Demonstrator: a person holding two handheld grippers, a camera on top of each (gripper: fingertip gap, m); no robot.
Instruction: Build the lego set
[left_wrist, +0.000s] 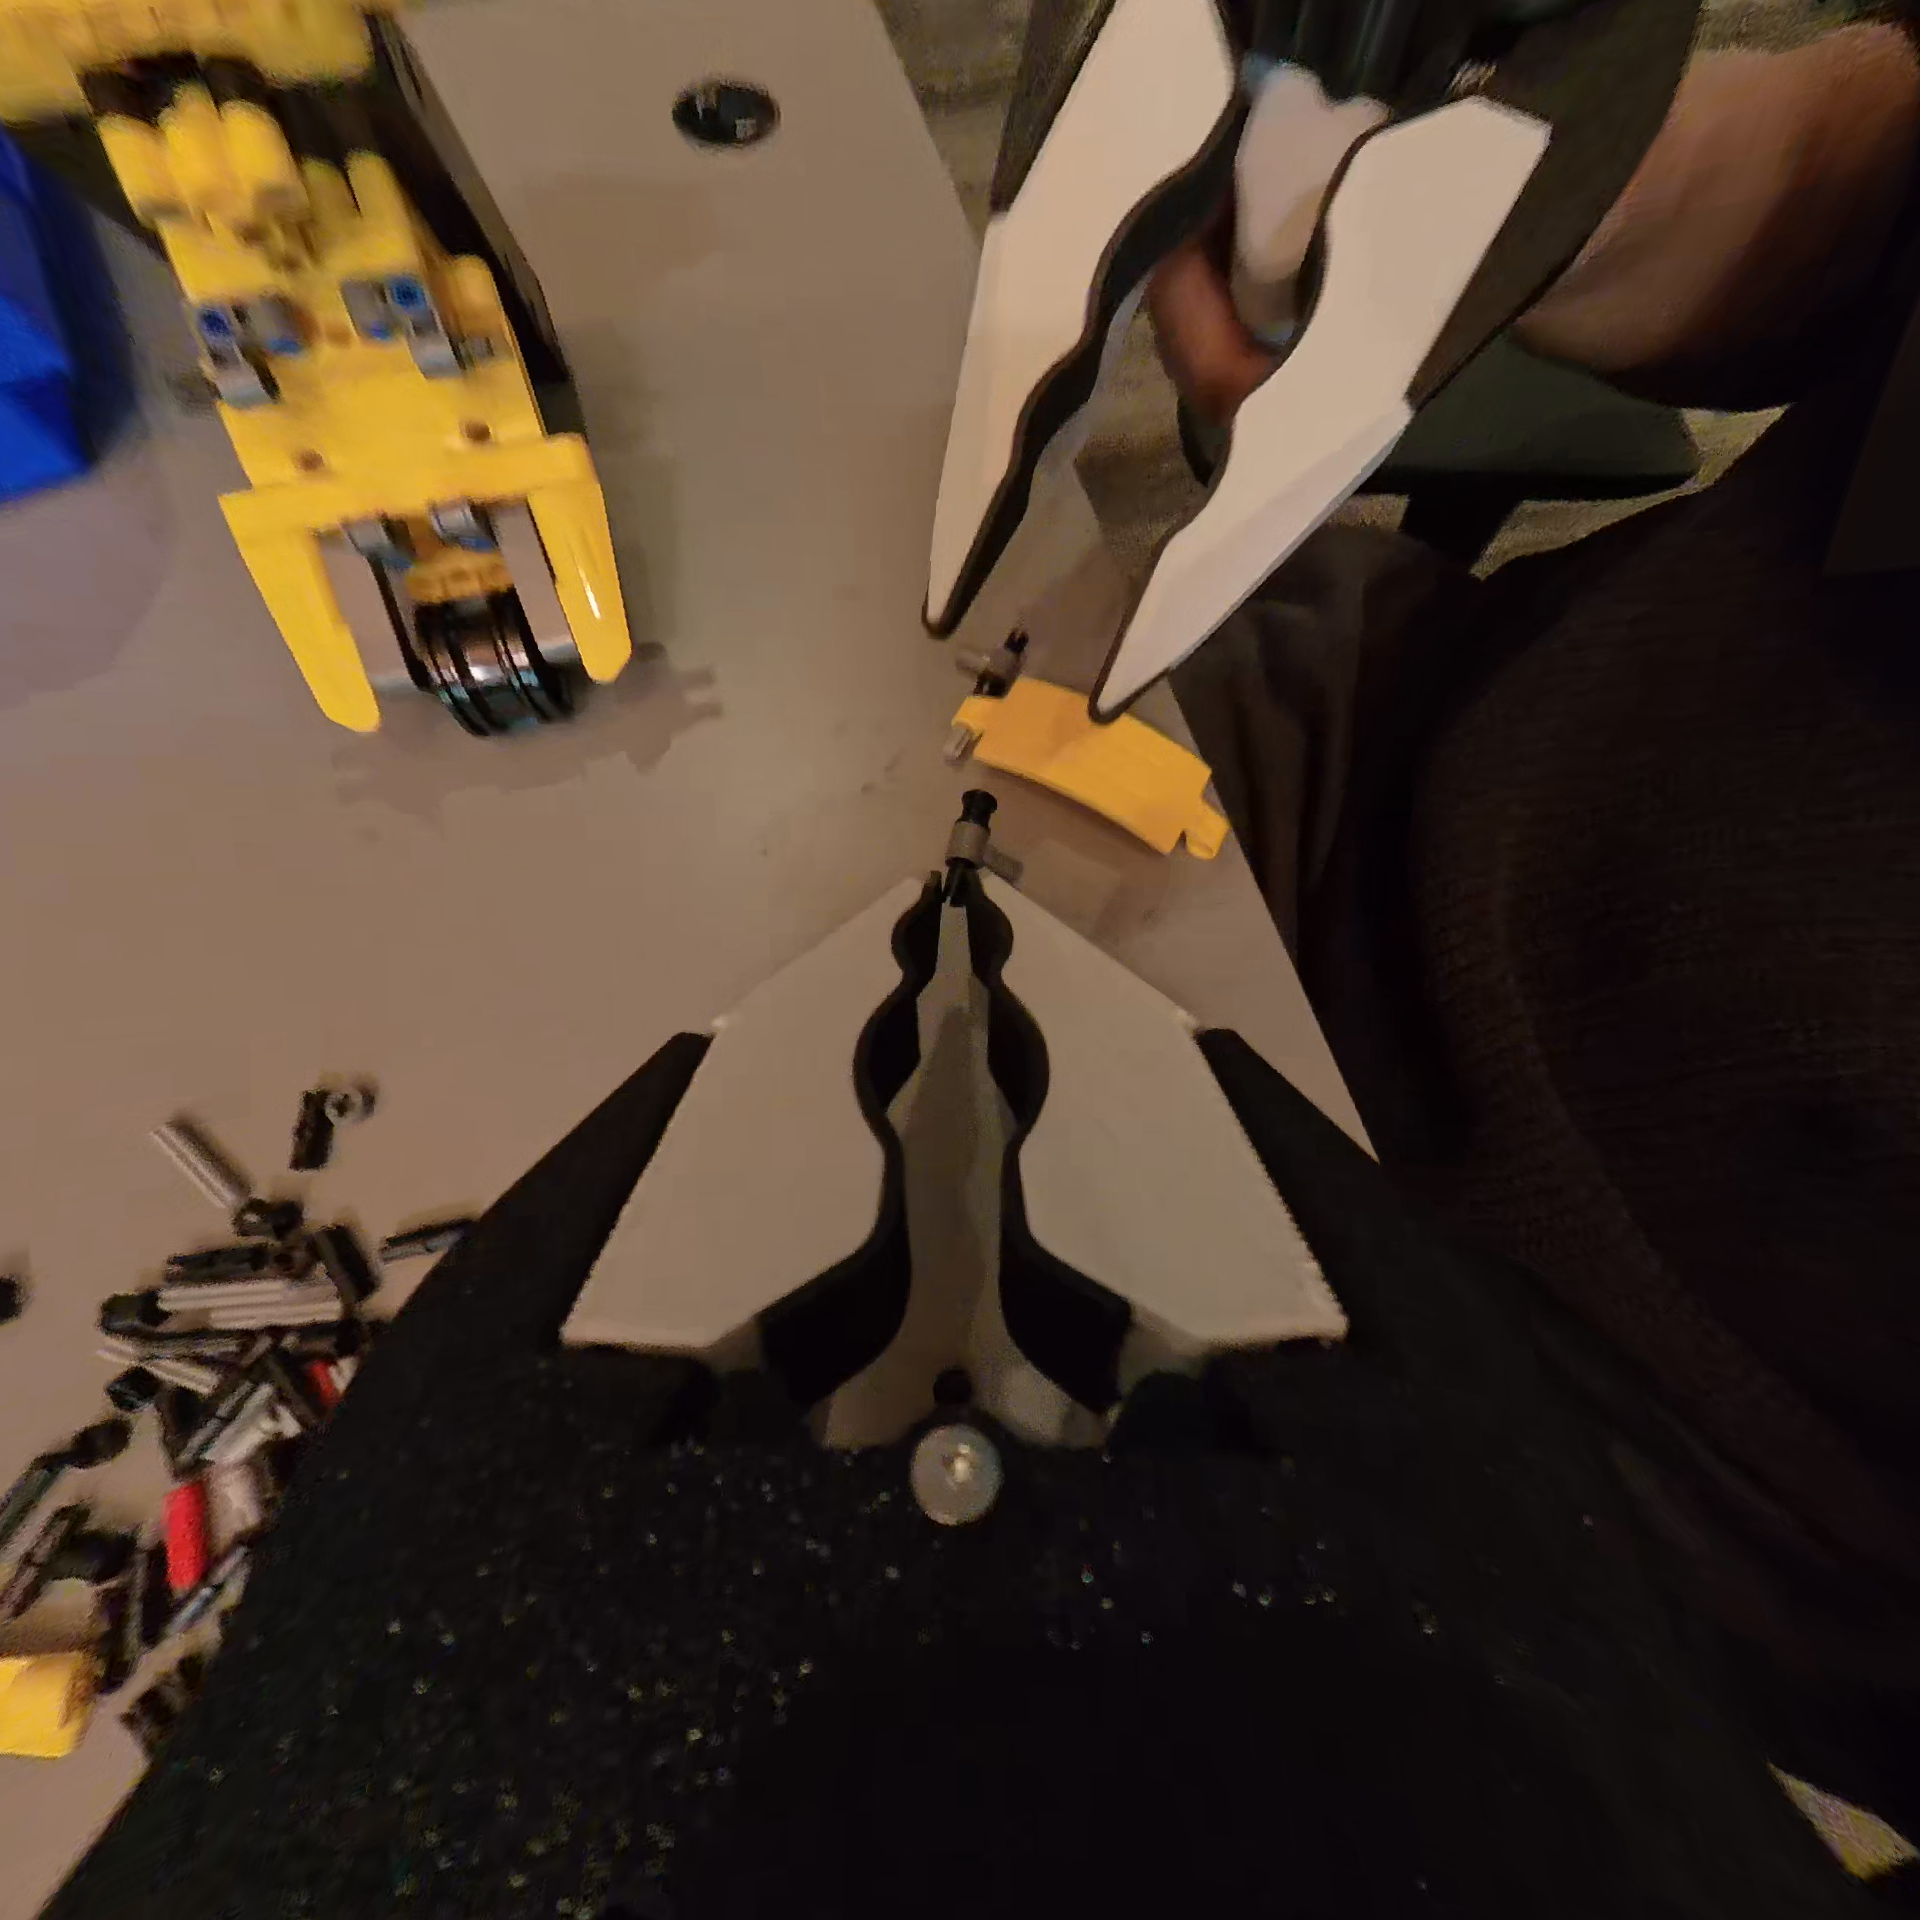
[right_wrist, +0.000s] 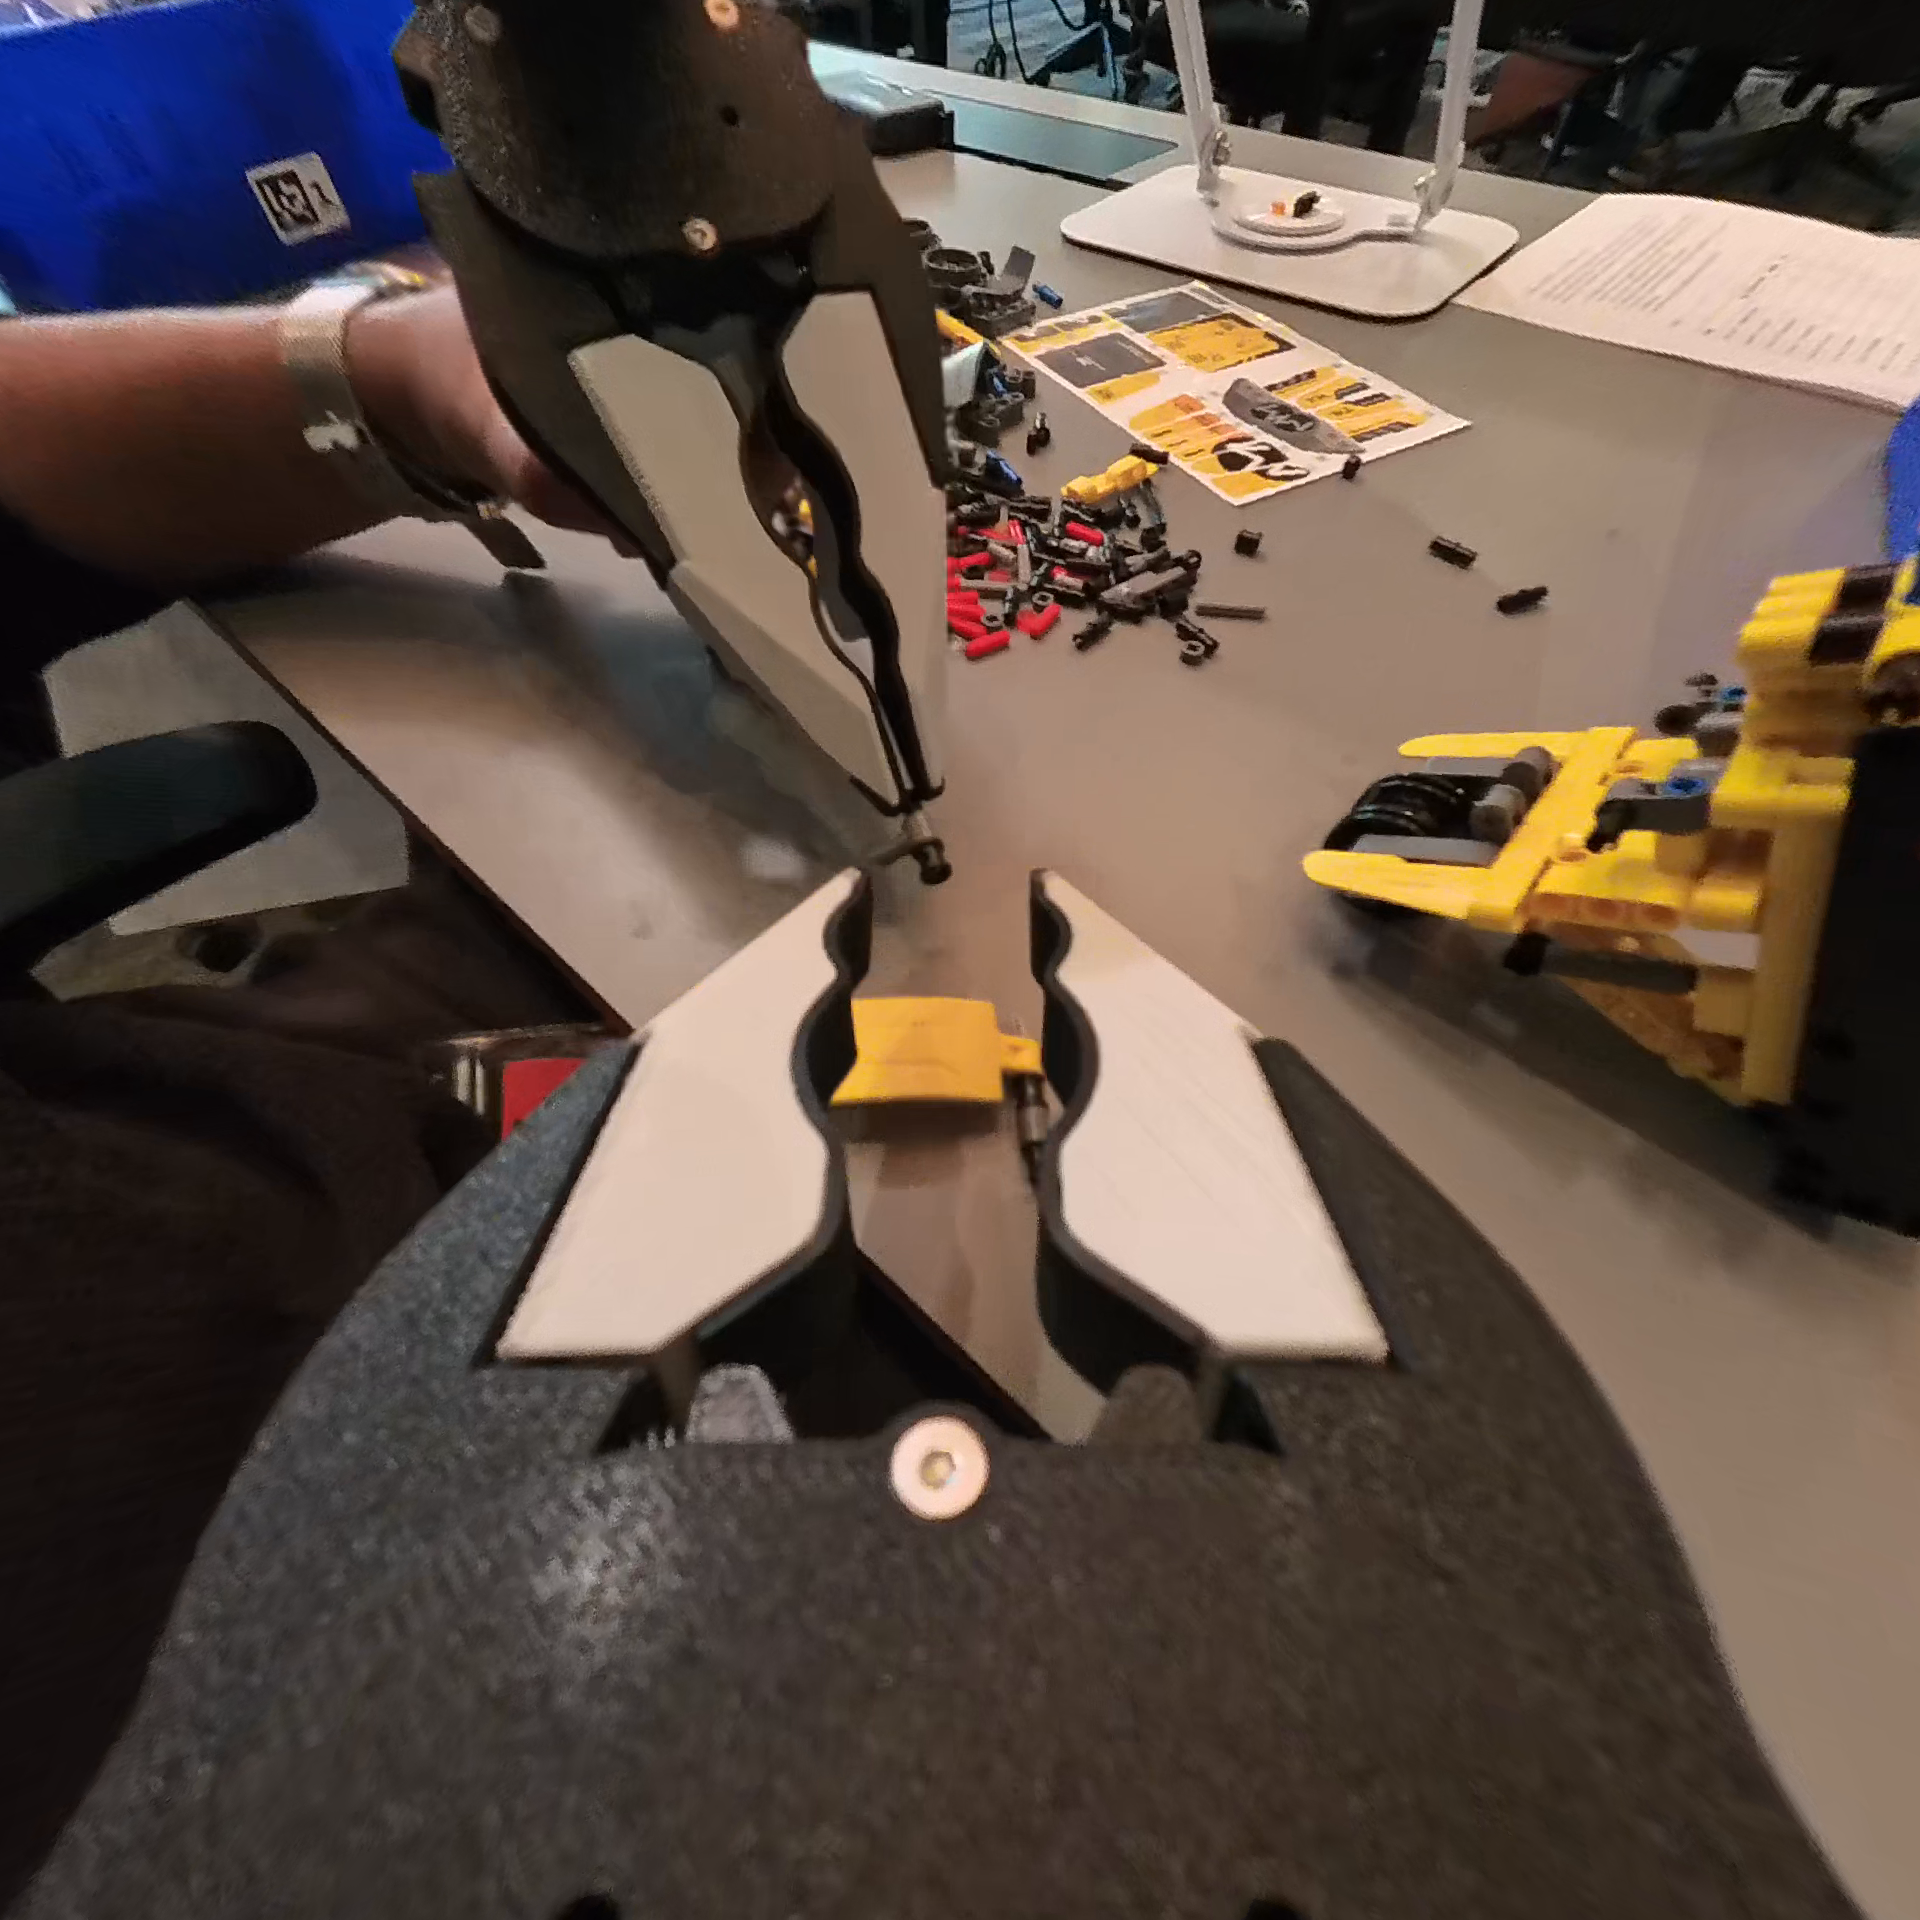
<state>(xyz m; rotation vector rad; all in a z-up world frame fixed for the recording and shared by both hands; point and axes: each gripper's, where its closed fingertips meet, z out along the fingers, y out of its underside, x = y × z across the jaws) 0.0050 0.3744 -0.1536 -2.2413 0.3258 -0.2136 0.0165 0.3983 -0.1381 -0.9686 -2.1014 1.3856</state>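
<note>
My left gripper (left_wrist: 954, 896) is shut on a small black and grey pin piece (left_wrist: 971, 831), held just above the grey table near its front edge. It also shows in the right wrist view (right_wrist: 920, 795), with the pin piece (right_wrist: 920, 847) at its tips. My right gripper (right_wrist: 948, 899) is open and empty, its jaws on either side of a curved yellow panel piece (right_wrist: 920, 1049) lying on the table with a small pin (right_wrist: 1031, 1117) at its side. In the left wrist view the right gripper (left_wrist: 1023, 665) hovers over that yellow panel (left_wrist: 1091, 769).
A partly built yellow brick vehicle (right_wrist: 1683, 914) stands on the table (right_wrist: 1299, 1143), also seen in the left wrist view (left_wrist: 364, 416). A pile of small black, grey and red pieces (right_wrist: 1070, 571), a sticker sheet (right_wrist: 1236, 390), a white stand base (right_wrist: 1288, 234) and a blue bin (right_wrist: 156, 156) lie behind. The grippers are tip to tip, or close to it.
</note>
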